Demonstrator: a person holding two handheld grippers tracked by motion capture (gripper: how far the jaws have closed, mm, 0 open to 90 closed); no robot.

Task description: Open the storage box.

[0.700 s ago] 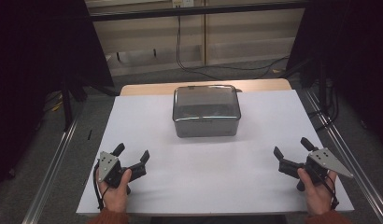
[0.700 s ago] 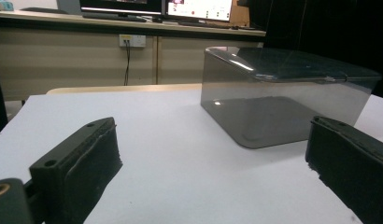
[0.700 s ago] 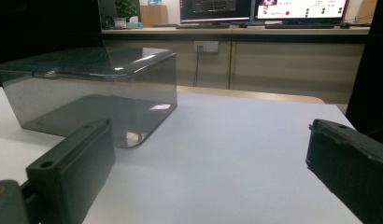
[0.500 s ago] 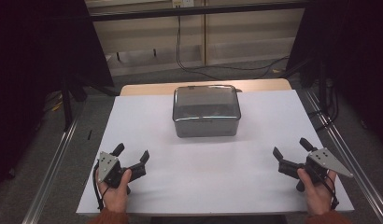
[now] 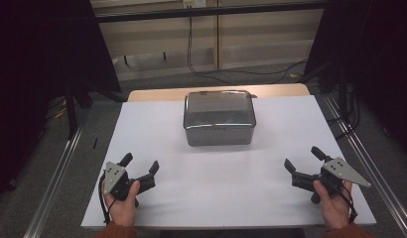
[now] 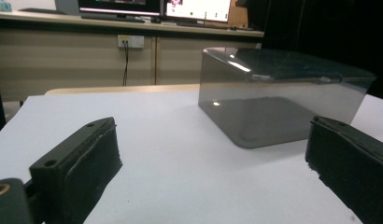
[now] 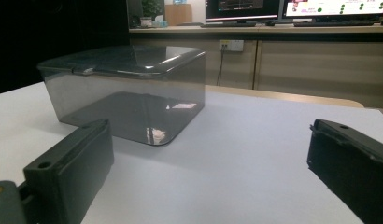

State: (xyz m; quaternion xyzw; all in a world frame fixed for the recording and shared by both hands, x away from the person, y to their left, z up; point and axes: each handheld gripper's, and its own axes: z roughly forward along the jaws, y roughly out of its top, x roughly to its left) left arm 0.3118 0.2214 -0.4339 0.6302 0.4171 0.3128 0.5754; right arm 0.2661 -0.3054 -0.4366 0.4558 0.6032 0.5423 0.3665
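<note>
The smoky, see-through lidded box (image 5: 219,117) sits on the far middle of the white table top (image 5: 216,198), its lid on, its long side turned towards the person. Nothing touches it. It stands well apart from both grippers, ahead of them and between their lines of reach.

In the left gripper view the box (image 6: 283,95) lies beyond the jaws and off to the right, well clear of the fingers (image 6: 82,158); in the right gripper view it (image 7: 129,91) lies beyond the jaws and off to the left (so each tool is angled inward at it).

The left gripper (image 5: 140,163) rests low at the near left of the table, held in the left hand (image 5: 123,203), jaws spread wide with nothing between them. The right gripper (image 5: 303,159) sits at the near right in the right hand (image 5: 334,203), jaws likewise wide and empty.

Against the earlier high views, box and both grippers keep the same places; no shift shows.
</note>
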